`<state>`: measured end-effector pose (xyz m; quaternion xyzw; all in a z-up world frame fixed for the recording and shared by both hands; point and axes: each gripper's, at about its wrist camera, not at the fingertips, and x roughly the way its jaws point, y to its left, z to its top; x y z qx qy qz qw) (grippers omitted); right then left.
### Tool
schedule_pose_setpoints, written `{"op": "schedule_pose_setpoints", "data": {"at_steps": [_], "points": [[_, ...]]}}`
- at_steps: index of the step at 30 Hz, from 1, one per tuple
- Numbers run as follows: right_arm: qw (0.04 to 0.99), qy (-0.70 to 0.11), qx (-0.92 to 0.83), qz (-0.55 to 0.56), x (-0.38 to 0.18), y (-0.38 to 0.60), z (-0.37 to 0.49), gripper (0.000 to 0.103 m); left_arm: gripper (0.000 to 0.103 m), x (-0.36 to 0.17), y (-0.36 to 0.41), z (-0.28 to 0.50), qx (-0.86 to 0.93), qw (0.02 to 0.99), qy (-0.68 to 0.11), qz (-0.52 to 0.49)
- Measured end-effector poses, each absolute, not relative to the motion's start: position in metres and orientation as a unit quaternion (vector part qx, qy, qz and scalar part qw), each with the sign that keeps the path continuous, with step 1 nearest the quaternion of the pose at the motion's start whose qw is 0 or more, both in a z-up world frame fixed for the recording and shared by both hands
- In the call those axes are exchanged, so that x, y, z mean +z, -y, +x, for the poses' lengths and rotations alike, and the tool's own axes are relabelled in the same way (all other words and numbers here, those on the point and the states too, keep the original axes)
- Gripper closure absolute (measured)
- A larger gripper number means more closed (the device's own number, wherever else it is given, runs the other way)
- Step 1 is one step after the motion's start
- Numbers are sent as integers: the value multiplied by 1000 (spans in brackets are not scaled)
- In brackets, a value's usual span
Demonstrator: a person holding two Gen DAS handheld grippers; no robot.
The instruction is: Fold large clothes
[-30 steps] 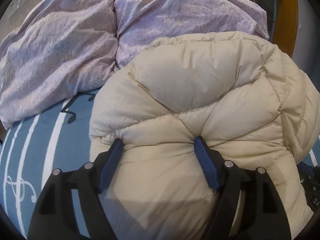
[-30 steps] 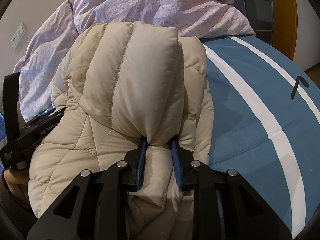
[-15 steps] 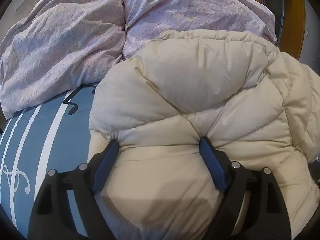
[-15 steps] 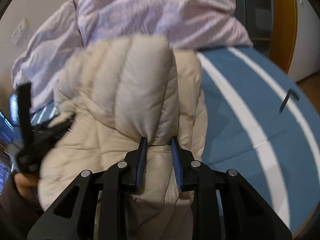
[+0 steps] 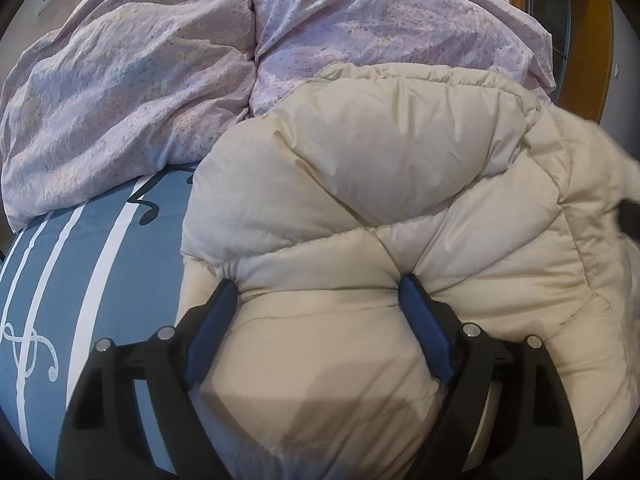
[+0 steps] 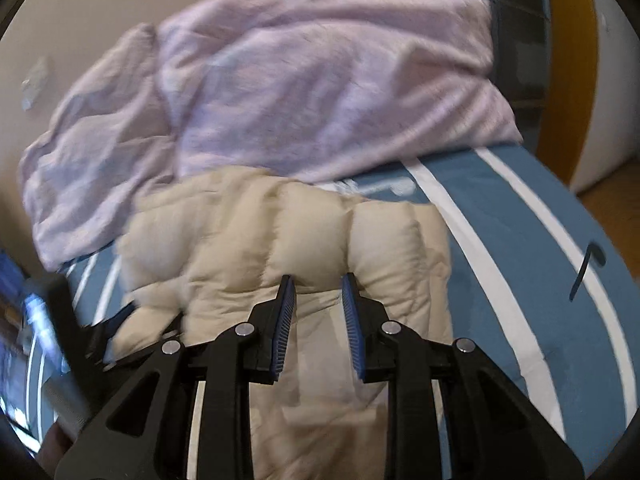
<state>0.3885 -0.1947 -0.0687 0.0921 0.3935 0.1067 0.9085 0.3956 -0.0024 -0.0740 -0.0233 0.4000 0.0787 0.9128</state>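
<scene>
A cream puffy down jacket lies on the blue striped bed. My left gripper stands wide, and its blue pads press into a thick fold near the jacket's left side, where the fabric puckers at both tips. In the right wrist view the jacket shows as a row of quilted puffs. My right gripper stands narrow, with a thin edge of the jacket pinched between its ribbed pads, and it is raised above the bed. This view is blurred.
A rumpled lilac duvet is piled behind the jacket, and the lilac duvet also fills the back of the right wrist view. The blue sheet with white stripes lies bare to the right. An orange door frame stands at the back right.
My right gripper has lifted and pulled back with the jacket's edge, so the flap now spreads wide and low ahead of it. The left gripper's jaws widened slightly and kept their place.
</scene>
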Motion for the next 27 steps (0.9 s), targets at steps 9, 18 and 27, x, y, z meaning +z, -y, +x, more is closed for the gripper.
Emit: {"op": "schedule_pose_setpoints", "data": {"at_steps": [9, 18, 27], "points": [[914, -394, 77, 61, -115, 192, 401, 79, 18, -78, 2, 394, 70, 915, -395, -48], [916, -391, 76, 52, -128, 190, 411, 79, 16, -78, 1, 396, 76, 914, -396, -53], [915, -391, 79, 58, -129, 190, 410, 78, 14, -79, -1, 397, 77, 912, -400, -56]]}}
